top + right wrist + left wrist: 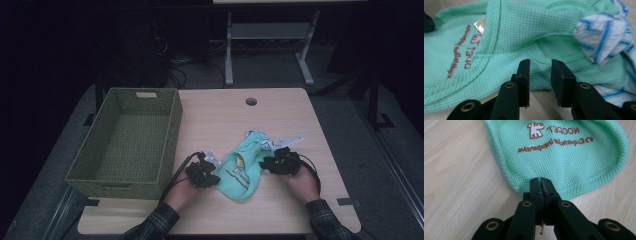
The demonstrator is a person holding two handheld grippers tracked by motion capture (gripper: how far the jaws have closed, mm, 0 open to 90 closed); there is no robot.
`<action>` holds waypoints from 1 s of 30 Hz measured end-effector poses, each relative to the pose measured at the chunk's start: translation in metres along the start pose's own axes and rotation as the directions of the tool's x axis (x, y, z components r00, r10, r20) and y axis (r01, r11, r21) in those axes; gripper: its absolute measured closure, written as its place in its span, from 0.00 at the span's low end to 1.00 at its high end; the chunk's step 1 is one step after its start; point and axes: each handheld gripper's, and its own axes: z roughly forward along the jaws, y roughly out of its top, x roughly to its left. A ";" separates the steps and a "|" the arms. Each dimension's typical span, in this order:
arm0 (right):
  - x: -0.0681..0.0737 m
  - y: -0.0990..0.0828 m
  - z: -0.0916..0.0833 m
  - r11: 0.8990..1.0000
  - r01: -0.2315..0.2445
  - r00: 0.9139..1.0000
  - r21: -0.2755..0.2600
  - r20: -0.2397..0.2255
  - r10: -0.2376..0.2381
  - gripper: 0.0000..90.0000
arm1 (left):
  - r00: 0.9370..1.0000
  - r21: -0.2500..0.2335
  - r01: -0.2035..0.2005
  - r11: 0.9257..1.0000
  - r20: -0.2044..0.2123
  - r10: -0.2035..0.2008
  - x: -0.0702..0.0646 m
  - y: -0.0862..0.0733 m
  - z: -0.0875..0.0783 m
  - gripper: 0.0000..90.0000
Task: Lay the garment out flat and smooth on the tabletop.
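Mint waffle-knit cloth point(564, 152), brown lettering, hem pinched by left gripper point(540, 180); right gripper point(540, 65) parted, empty

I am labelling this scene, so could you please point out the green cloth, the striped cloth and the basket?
green cloth point(564, 157): left gripper view, on the waffle weave below the brown lettering.
striped cloth point(600, 37): right gripper view, on the bunched blue-and-white fold.
basket point(170, 135): high view, on its right wall.
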 end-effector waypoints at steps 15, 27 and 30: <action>-0.001 -0.009 -0.016 0.999 0.035 0.999 -0.001 0.031 -0.035 0.98 | 1.000 0.004 0.008 1.000 -0.009 -0.008 -0.001 0.000 0.000 0.98; -0.015 -0.028 -0.030 1.000 0.000 1.000 -0.002 0.032 0.000 0.94 | 1.000 -0.002 0.020 1.000 -0.013 -0.020 -0.002 0.001 -0.001 0.95; -0.011 -0.024 -0.036 0.999 -0.003 1.000 -0.038 0.028 0.004 0.93 | 1.000 -0.016 0.015 1.000 -0.014 -0.015 0.001 0.004 -0.005 0.94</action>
